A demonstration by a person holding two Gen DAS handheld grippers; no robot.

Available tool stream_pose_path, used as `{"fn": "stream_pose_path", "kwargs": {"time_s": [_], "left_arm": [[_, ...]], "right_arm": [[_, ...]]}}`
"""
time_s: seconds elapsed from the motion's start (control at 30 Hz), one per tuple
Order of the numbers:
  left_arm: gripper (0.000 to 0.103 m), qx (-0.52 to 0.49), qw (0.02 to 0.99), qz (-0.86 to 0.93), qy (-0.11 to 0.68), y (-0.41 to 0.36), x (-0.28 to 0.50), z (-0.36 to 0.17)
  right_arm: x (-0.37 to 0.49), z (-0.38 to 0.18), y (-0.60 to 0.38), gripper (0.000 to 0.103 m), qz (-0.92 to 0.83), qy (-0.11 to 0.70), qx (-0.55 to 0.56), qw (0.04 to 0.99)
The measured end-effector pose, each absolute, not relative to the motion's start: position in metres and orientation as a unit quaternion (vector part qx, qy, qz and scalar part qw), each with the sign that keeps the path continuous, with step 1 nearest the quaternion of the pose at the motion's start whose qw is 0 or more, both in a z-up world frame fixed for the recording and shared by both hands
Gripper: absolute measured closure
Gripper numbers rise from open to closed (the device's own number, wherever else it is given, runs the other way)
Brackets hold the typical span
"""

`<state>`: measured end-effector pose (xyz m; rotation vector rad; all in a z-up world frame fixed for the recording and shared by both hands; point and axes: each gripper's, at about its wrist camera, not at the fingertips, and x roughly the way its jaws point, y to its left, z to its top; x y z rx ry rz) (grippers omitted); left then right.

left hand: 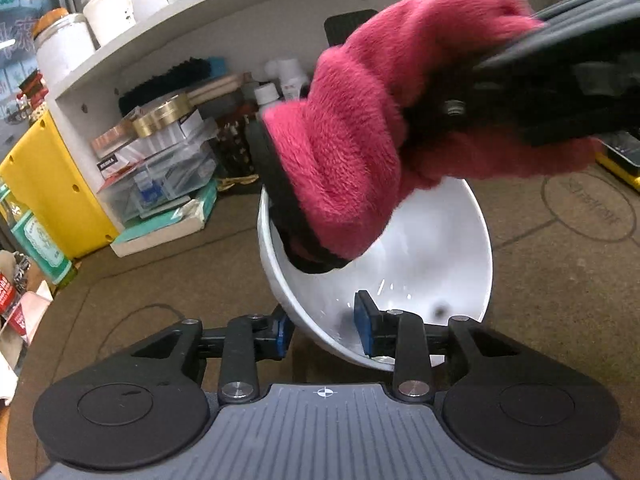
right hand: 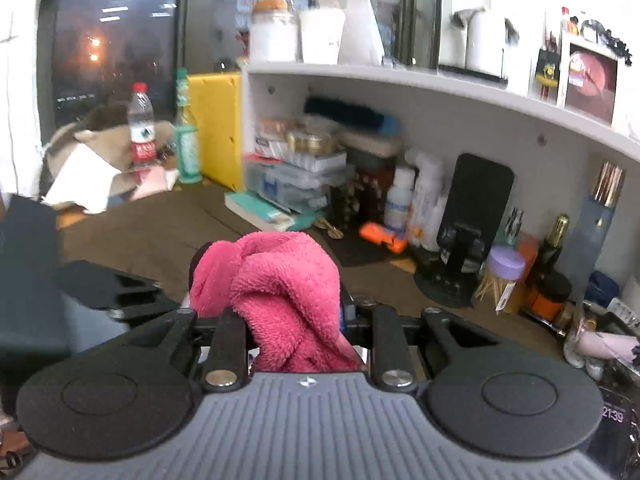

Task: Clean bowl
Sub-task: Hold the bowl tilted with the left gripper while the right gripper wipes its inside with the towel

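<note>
Brown matting covers the desk (left hand: 140,280), and a white shelf unit (left hand: 280,24) full of boxes and bottles stands behind the white bowl (left hand: 432,252). The bowl sits tilted at the left claw (left hand: 324,330), whose blue pads straddle the near rim with a visible gap, so the claw is loosely open and not pressing. Above the bowl, the right claw (right hand: 296,320) is closed tightly on a pink fluffy cloth (left hand: 360,140), which hangs over the far rim. The inside looks glossy and wet, with one small dark speck near the bottom, so the wiping seems mostly done and only that spot probably remains.
</note>
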<state>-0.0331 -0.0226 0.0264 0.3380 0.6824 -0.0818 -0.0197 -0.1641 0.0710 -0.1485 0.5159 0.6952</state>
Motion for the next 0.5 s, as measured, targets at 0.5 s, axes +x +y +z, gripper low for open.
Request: {"fn": "stream_pose_path", "kwargs": {"time_s": [0.5], "left_arm": [[0.062,0.182,0.925,-0.026,0.332,-0.033,-0.037,0.022]], "right_arm": [[0.005,0.06,-0.165,0.079,0.298,0.253,-0.021,0.92]]}}
